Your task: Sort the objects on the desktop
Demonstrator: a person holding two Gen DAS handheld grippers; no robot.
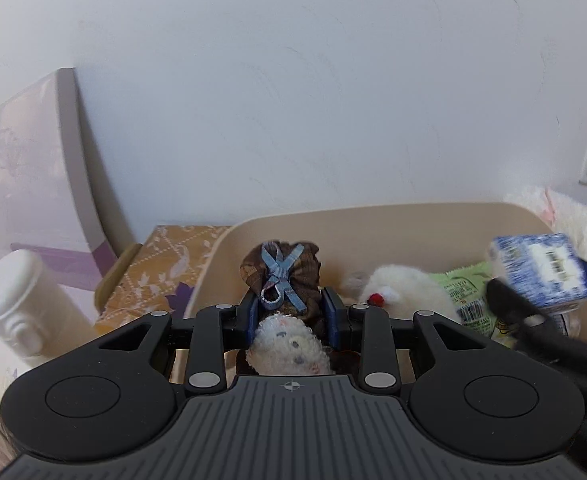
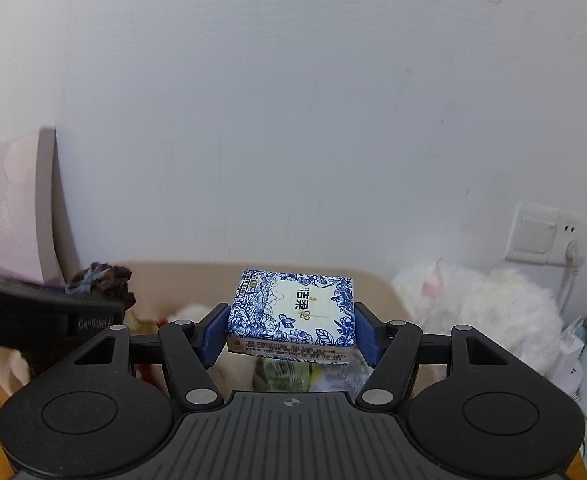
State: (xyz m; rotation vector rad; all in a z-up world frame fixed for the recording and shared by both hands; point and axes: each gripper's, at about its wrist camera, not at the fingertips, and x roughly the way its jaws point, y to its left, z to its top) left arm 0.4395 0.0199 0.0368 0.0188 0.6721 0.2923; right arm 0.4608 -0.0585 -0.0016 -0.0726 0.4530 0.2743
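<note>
My left gripper [image 1: 291, 312] is shut on a small plush doll [image 1: 283, 280] in brown clothes with blue straps and a white fuzzy head, held over the beige bin [image 1: 373, 220]. In the right wrist view the doll [image 2: 101, 280] shows at the left beside the left gripper's black body [image 2: 53, 316]. My right gripper [image 2: 291, 330] is shut on a blue-and-white floral tissue pack [image 2: 293, 312], also above the bin [image 2: 173, 276]. The same pack [image 1: 541, 270] appears blurred at the right of the left wrist view.
Inside the bin lie a white plush toy [image 1: 401, 292] and a green snack packet [image 1: 467, 292]. A white bottle [image 1: 21, 300] stands at the left near a patterned box [image 1: 161, 268]. A fluffy white toy [image 2: 481, 312] and a wall socket [image 2: 541, 240] are at the right.
</note>
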